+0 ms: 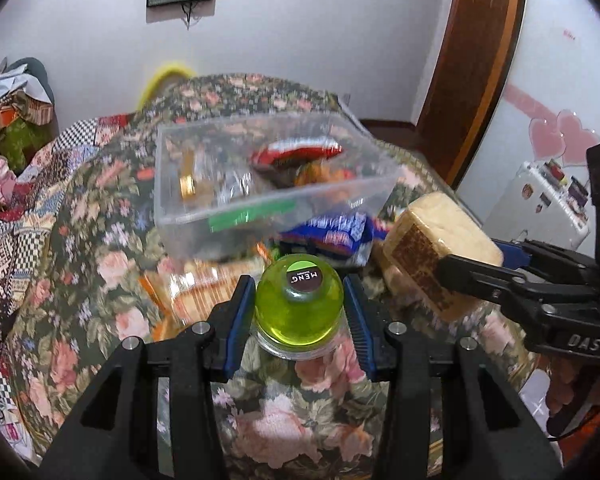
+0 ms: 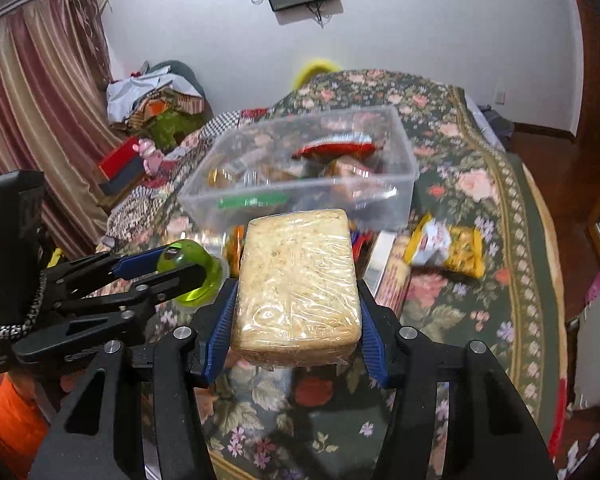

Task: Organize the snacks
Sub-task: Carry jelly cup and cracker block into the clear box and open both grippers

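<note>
While several packets are already lying in the clear plastic bin (image 2: pixel 396 200), the left tool (image 1: pixel 300 300) is clamping a green jelly cup (image 1: pixel 296 312), the right tool (image 2: pixel 296 308) is clamping a wrapped rice-cake block (image 2: pixel 296 276), and the yellow packet (image 2: pixel 456 252) is waiting on the bed (image 2: pixel 480 184).

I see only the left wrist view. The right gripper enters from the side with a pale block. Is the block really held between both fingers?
Observer: Yes. In the right wrist view the wrapped pale block sits between both blue pads of the right gripper.
Operator: Is any snack still lying right of the clear bin?
Observer: Yes, a yellow packet lies on the floral cover, right of the clear bin.
Operator: And my green jelly cup, how does it look from there?
Observer: The left gripper holds the green jelly cup just left of the block.
</note>
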{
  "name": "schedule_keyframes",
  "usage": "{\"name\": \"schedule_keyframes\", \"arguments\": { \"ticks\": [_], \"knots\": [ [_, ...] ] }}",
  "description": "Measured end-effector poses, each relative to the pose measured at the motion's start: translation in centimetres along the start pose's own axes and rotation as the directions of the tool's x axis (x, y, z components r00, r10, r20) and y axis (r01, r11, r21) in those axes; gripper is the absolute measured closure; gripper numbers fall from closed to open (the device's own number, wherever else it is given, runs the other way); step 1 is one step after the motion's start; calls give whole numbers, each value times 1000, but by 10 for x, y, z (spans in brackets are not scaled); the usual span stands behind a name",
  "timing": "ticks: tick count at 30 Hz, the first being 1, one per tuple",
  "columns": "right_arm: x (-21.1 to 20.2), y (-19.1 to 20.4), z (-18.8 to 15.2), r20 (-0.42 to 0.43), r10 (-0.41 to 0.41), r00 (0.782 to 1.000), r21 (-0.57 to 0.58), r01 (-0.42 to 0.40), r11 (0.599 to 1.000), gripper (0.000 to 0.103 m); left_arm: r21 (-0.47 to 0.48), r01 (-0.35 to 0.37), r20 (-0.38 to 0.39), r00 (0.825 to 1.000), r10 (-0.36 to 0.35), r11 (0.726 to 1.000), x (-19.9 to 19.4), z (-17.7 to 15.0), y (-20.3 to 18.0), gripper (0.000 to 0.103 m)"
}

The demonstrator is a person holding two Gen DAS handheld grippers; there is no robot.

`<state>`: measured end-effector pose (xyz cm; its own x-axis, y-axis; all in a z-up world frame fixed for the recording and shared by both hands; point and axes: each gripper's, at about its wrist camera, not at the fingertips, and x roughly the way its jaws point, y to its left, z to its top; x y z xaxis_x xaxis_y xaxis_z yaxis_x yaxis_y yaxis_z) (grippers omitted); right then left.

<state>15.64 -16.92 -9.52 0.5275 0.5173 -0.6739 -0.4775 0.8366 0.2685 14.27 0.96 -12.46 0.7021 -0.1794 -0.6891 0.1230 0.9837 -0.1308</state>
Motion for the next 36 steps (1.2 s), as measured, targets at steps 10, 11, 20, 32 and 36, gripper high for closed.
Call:
{"name": "schedule_keyframes", "arguments": {
  "ticks": [10,11,20,32,36],
  "knots": [
    [-6,-5,36,89,-7,996,0,7,1000,51,-26,3,82,997,-1,1000,-8,42,8,58],
    [-5,-6,40,97,-7,995,-1,7,1000,51,-27,4,88,996,-1,1000,-7,46,9,58],
    [7,-17,71,136,-31,990,-3,32,999,51,-34,-17,121,992,21,999,10,79,12,58],
    [49,-36,92,94,-45,995,9,44,999,51,-32,-30,60,998,32,999,66,99,11,58],
    [61,-42,94,73,-46,996,15,45,999,51,-16,-42,29,999,42,999,86,102,9,58]
  ]
}}
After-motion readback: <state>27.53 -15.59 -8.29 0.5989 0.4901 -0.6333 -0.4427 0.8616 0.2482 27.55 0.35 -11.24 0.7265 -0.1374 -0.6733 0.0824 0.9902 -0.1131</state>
